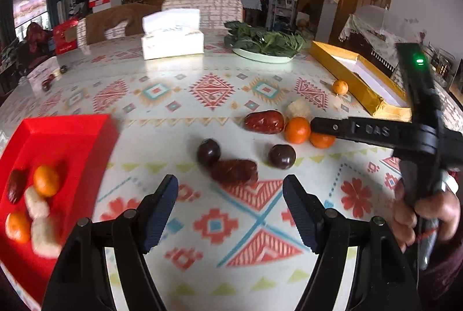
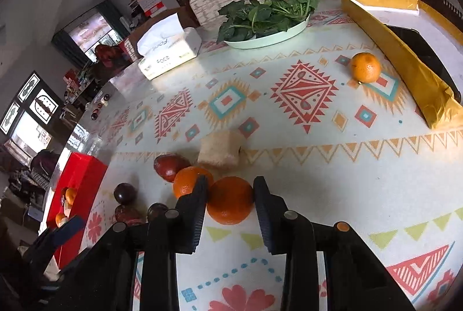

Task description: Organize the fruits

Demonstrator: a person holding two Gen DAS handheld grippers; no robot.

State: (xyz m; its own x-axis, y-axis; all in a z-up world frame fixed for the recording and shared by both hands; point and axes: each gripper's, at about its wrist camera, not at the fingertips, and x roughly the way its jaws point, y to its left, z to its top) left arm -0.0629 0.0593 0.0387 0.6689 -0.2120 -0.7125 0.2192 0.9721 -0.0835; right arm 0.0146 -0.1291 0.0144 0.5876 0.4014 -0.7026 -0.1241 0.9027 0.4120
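Gripping an orange (image 2: 230, 200) that touched another orange (image 2: 188, 183), the right claw (image 2: 230, 195) risked rolling its neighbour away, while the left claw (image 1: 230, 189) stood open and empty.

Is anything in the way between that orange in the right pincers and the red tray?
Yes. Between the orange in the right hand-held gripper and the red tray lie another orange, red dates and two dark round fruits; lifting over them should clear.

Soft daylight enters from windows (image 2: 27, 120) at the left; glare streaks the tabletop (image 2: 318, 154); fisheye edges bend dark; left view's red tray (image 1: 66, 137) blurs.
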